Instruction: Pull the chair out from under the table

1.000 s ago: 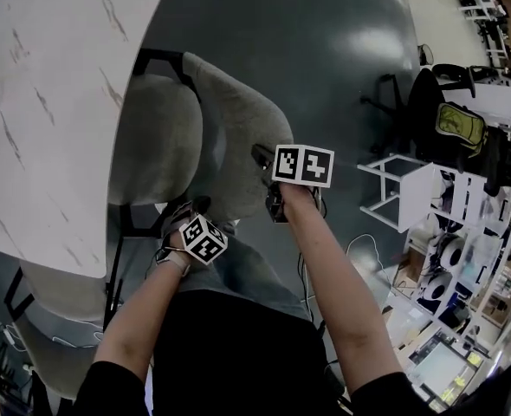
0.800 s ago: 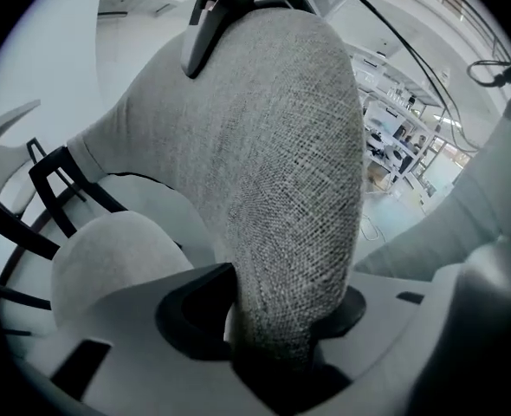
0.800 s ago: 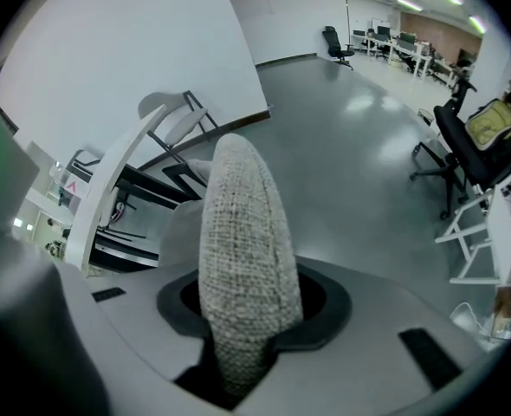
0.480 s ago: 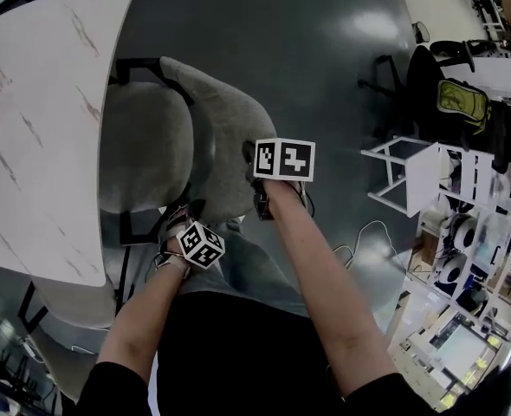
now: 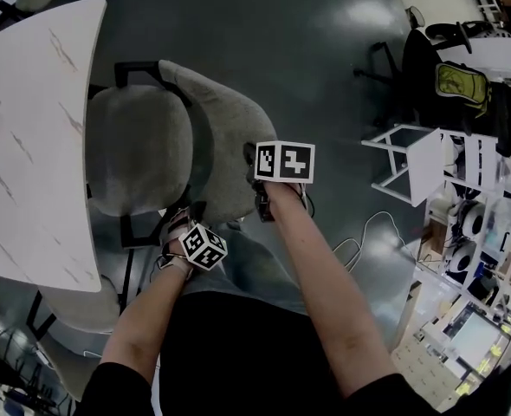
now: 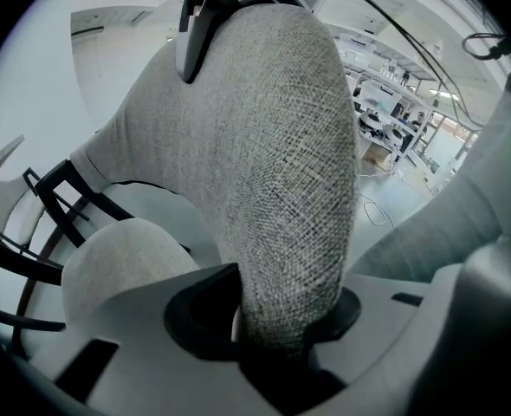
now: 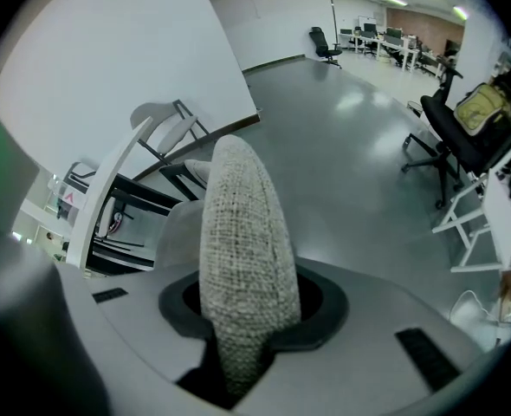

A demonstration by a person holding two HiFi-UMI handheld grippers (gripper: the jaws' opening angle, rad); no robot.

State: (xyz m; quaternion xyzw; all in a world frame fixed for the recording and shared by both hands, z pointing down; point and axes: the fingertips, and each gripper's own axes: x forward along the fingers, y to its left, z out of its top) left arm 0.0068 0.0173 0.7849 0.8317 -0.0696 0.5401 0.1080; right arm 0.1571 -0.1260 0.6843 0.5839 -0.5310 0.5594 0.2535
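Grasp looks made: the left hand-held gripper [image 6: 281, 319] and right hand-held gripper [image 7: 247, 319] have just been closing, and each clamps the top edge of the grey backrest [image 5: 234, 133] between its jaws. The chair [image 5: 139, 150] stands close against the counter [image 5: 30, 146] edge, so next comes an even two-handed pull straight away from it.

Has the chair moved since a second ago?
Yes. The chair has slid out from under the white table, toward the person.
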